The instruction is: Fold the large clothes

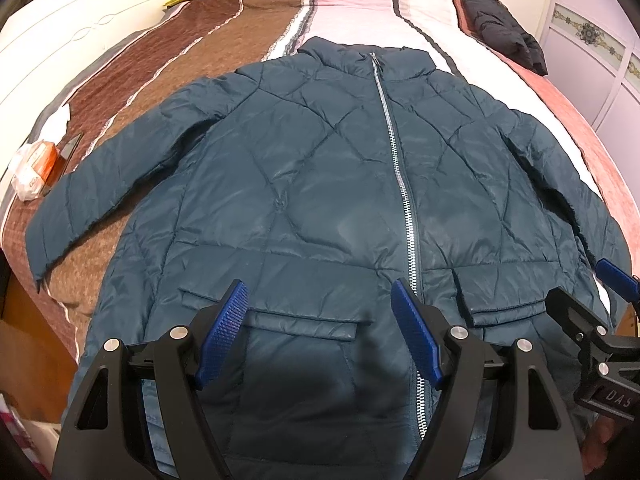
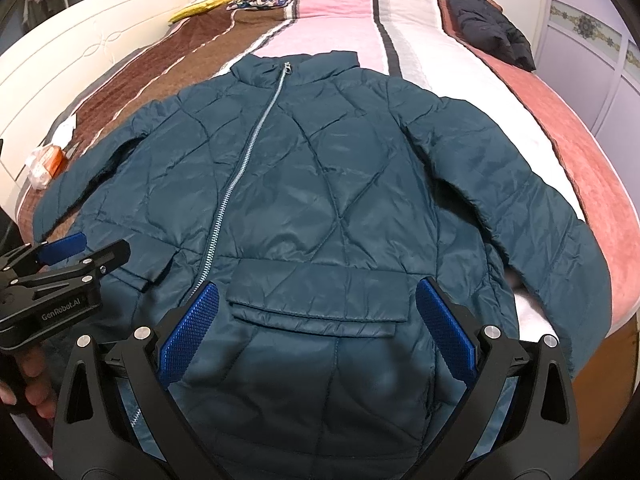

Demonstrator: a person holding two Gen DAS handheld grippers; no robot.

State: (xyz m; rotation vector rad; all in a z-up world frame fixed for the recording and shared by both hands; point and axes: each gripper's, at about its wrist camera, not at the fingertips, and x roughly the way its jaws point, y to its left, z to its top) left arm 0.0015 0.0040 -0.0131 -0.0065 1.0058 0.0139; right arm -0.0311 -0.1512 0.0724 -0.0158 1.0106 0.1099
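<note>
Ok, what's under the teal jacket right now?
The teal puffer jacket lies flat, zipped, on a striped bedspread: brown plush under its left sleeve side, white and pink under the right. Whatever sits beneath the jacket's body is covered.

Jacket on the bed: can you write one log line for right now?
jacket: flat, zipped, unfolded | left gripper: open above hem | right gripper: open above hem | bed
</note>
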